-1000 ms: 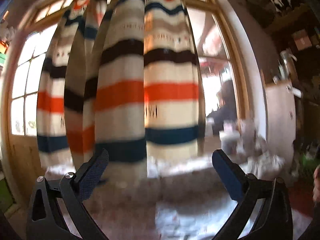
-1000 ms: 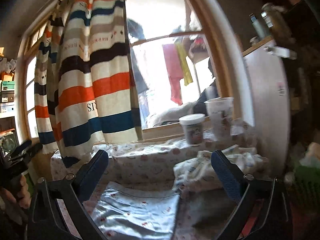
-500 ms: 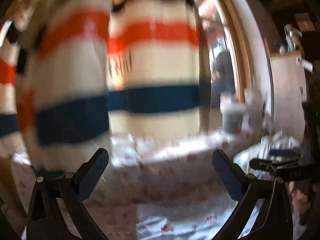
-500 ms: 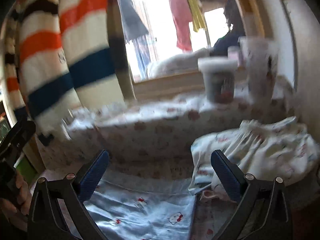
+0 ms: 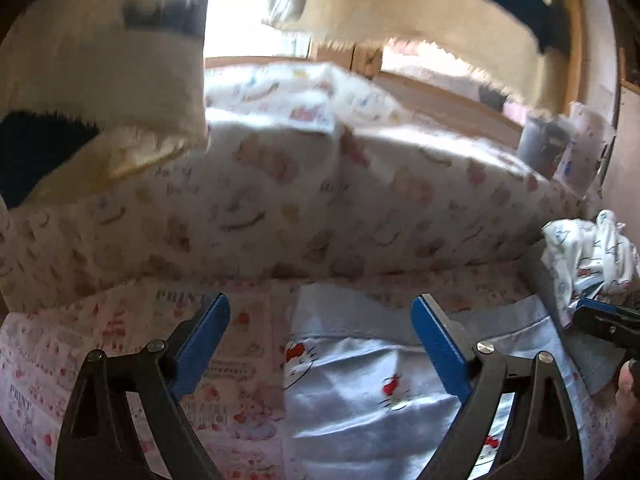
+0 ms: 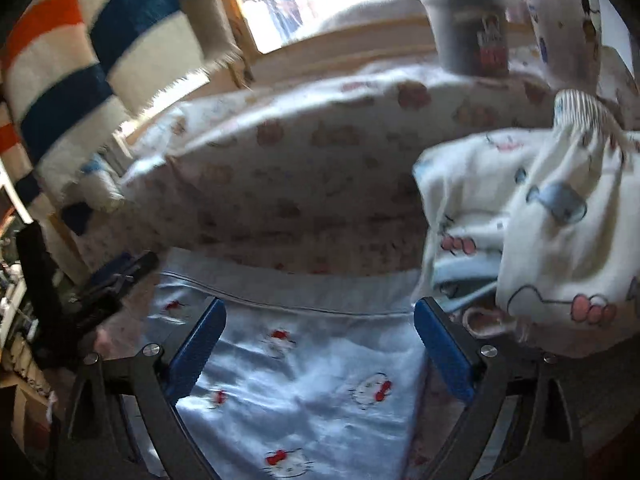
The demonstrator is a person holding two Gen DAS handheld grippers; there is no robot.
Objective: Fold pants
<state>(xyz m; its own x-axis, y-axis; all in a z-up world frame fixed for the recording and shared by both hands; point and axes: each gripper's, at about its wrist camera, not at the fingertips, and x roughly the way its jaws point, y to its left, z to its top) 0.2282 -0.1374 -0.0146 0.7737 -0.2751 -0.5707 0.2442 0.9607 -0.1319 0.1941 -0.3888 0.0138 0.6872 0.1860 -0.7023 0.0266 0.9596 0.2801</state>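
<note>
Light blue satin pants [image 5: 384, 396] with small red-bow cat prints lie flat on a printed bedsheet [image 5: 224, 376]; the right wrist view shows the same pants [image 6: 316, 384] with their waistband at the far edge. My left gripper [image 5: 320, 320] hangs just above the pants' left edge, jaws wide and closing, nothing pressed between them. My right gripper [image 6: 318, 324] hovers over the waistband area, also wide and closing, with only cloth below it. The other gripper [image 5: 604, 320] shows at the right edge of the left wrist view.
A crumpled white printed garment [image 6: 532, 220] lies right of the pants. A bolster with bear print [image 6: 304, 184] runs behind them. A striped curtain [image 6: 80, 64] hangs at the left, and a dark tub [image 6: 468, 24] and a printed cup [image 6: 564, 24] stand on the window ledge.
Both views have tipped down from the curtain and window to the bed, and both grippers have come closer to the blue pants. The jaws have narrowed slightly.
</note>
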